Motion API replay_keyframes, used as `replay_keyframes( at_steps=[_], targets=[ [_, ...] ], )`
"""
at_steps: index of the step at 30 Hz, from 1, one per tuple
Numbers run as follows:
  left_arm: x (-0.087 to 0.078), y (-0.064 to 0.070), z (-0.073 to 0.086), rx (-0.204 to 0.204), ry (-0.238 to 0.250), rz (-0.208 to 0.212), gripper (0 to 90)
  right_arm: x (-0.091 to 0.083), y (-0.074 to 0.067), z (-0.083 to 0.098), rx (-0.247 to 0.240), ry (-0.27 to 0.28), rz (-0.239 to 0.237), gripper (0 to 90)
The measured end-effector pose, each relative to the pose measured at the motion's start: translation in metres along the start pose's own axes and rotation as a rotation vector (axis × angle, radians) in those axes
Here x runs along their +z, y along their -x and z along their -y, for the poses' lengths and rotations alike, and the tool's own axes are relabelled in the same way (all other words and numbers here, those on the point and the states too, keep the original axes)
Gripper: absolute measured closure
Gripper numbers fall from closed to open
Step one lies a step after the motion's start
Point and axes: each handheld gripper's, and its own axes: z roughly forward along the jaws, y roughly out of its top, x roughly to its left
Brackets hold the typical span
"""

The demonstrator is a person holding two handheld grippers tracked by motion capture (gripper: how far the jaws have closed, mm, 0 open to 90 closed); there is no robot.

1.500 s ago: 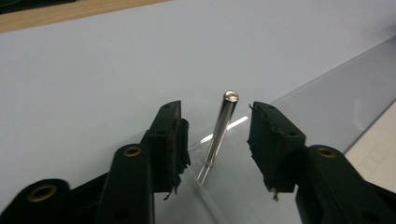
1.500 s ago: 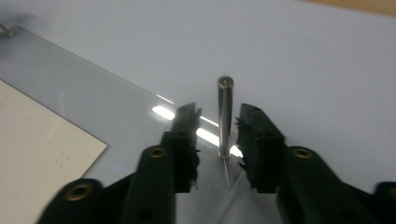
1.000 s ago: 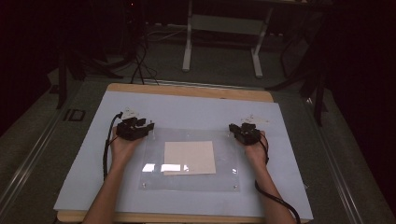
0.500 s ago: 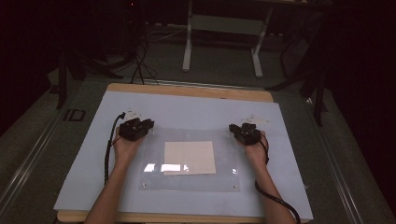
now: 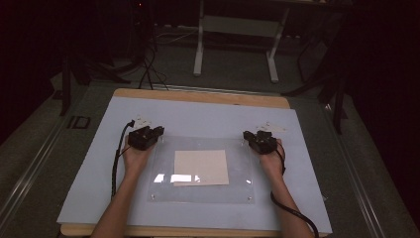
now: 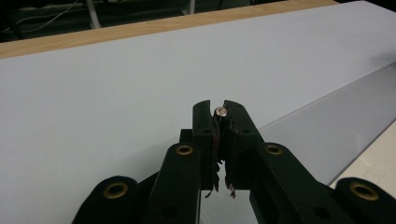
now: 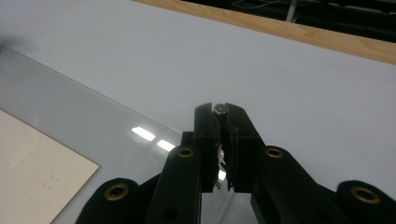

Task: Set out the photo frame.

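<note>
A clear acrylic plate (image 5: 203,191) lies on the pale mat with a cream paper sheet (image 5: 200,167) under it. My left gripper (image 5: 156,132) is at the plate's far left corner. Its jaws are shut on a small metal screw (image 6: 220,112) standing there, the gripper (image 6: 219,108) low over the mat. At the far right corner my right gripper (image 5: 246,135) is likewise shut, pinching a second small metal screw (image 7: 219,108) between its tips (image 7: 219,110). The plate's edge (image 7: 93,100) and the paper (image 7: 37,177) lie to the left in the right gripper view.
The pale mat (image 5: 198,114) covers a wooden table whose far edge (image 5: 203,96) shows as a tan strip. Small white scraps lie by each gripper (image 5: 142,120). Beyond the table stand a metal frame (image 5: 237,39) and cables on a dark floor.
</note>
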Motion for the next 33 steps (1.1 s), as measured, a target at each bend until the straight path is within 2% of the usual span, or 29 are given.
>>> replay_keyframes(
  at_steps=[6,11,14,18,24,28,31,33],
  targets=[
    [0.000,-0.004,0.001,-0.023,0.008,0.026,84.1,0.001,0.003,0.000,0.020,-0.005,-0.018,84.8],
    [0.001,-0.008,0.001,-0.043,0.007,0.050,83.9,0.002,0.007,-0.005,0.072,-0.039,-0.043,84.4],
    [0.001,-0.014,0.000,-0.069,-0.001,0.090,83.6,0.004,0.005,-0.010,0.090,-0.074,-0.032,84.4],
    [0.004,-0.016,0.000,-0.108,-0.003,0.103,83.0,0.005,0.009,-0.013,0.125,-0.098,-0.045,84.2],
    [0.012,-0.023,-0.007,-0.142,-0.036,0.117,83.7,0.011,0.016,-0.018,0.170,-0.122,-0.077,84.5],
    [0.016,-0.027,-0.012,-0.159,-0.058,0.131,84.4,0.014,0.019,-0.020,0.171,-0.126,-0.084,85.0],
    [0.020,-0.027,-0.017,-0.155,-0.086,0.113,85.3,0.016,0.020,-0.021,0.176,-0.126,-0.077,85.5],
    [0.023,-0.030,-0.019,-0.187,-0.090,0.124,85.5,0.019,0.022,-0.022,0.191,-0.124,-0.079,85.6]
  ],
)
